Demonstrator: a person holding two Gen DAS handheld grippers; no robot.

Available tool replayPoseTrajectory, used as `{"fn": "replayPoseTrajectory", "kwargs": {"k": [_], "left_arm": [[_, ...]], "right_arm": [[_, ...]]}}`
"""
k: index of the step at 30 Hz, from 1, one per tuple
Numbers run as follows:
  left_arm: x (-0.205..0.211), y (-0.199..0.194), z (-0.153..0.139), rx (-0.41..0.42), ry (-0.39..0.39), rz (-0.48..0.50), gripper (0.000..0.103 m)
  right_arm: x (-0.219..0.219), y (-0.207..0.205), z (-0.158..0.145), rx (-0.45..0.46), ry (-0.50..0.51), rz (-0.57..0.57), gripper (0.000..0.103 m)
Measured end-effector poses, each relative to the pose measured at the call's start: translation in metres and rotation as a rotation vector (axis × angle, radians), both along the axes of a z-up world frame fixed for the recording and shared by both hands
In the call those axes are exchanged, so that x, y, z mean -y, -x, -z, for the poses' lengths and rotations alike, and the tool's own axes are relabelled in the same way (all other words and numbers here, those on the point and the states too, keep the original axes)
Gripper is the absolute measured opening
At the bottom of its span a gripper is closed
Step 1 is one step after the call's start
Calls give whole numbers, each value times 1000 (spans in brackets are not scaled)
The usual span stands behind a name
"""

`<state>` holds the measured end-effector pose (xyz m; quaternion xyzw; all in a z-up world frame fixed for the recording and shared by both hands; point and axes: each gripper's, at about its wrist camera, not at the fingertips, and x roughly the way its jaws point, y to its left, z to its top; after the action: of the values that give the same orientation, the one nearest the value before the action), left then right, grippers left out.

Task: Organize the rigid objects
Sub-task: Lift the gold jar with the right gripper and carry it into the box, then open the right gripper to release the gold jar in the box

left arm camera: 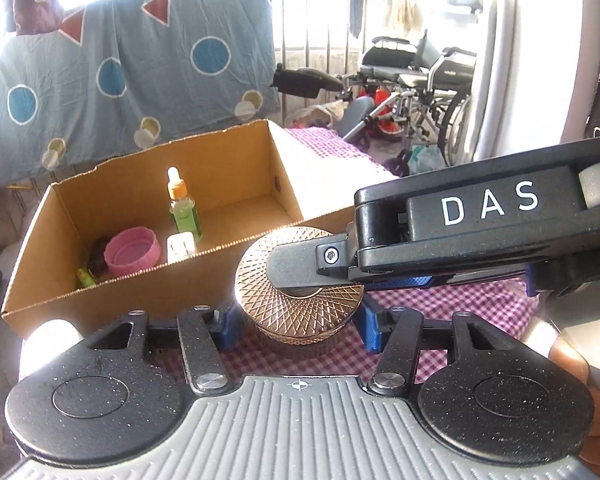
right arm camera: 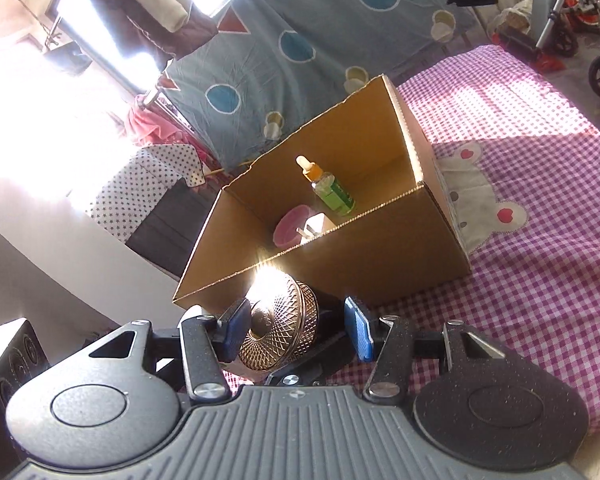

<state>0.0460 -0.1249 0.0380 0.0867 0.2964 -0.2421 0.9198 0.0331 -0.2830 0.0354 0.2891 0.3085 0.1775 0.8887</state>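
Observation:
A round jar with a copper-coloured patterned lid (left arm camera: 300, 292) hangs just in front of the near wall of an open cardboard box (left arm camera: 140, 292). My left gripper (left arm camera: 300, 326) has its blue pads pressed on the jar's two sides. My right gripper (left arm camera: 296, 280) comes in from the right, one finger flat across the lid and the other below. In the right wrist view the jar (right arm camera: 280, 332) lies sideways between the right gripper's (right arm camera: 298, 330) blue pads. Inside the box (right arm camera: 340, 260) stand a green dropper bottle (left arm camera: 184, 208), a pink cap (left arm camera: 132, 250) and a white plug (left arm camera: 180, 246).
A pink checked cloth (right arm camera: 520, 280) with a bear patch (right arm camera: 480, 200) covers the surface under and to the right of the box. A blue patterned sheet (left arm camera: 120, 72) hangs behind. A wheelchair (left arm camera: 420, 80) stands far right, and a black speaker (right arm camera: 12, 356) sits at the left.

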Motion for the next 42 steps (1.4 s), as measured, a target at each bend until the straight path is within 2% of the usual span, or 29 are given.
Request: {"fn": "replayPoseTrajectory", "kwargs": {"k": [5, 8, 14, 17, 21, 27, 34, 42], "left_arm": [[-1, -26, -32, 54, 38, -32, 56], [3, -55, -40, 29, 55, -52, 56], [5, -125, -24, -150, 117, -105, 56], [3, -157, -8, -257, 154, -144, 56], [5, -183, 5, -340, 175, -188, 56], [9, -202, 15, -398, 174, -223, 56], [10, -216, 29, -485, 205, -256, 59], [11, -210, 21, -450, 230, -248, 60]], "right_arm": [[-4, -32, -43, 81, 75, -41, 56], [-3, -66, -57, 69, 130, -71, 56], [-10, -152, -51, -48, 282, -146, 57], [-12, -188, -40, -112, 331, -184, 57], [-16, -219, -28, -160, 372, -223, 57], [-18, -246, -14, -178, 403, -241, 57], [-13, -252, -8, -152, 447, -238, 54], [0, -245, -12, -128, 396, -216, 55]]}}
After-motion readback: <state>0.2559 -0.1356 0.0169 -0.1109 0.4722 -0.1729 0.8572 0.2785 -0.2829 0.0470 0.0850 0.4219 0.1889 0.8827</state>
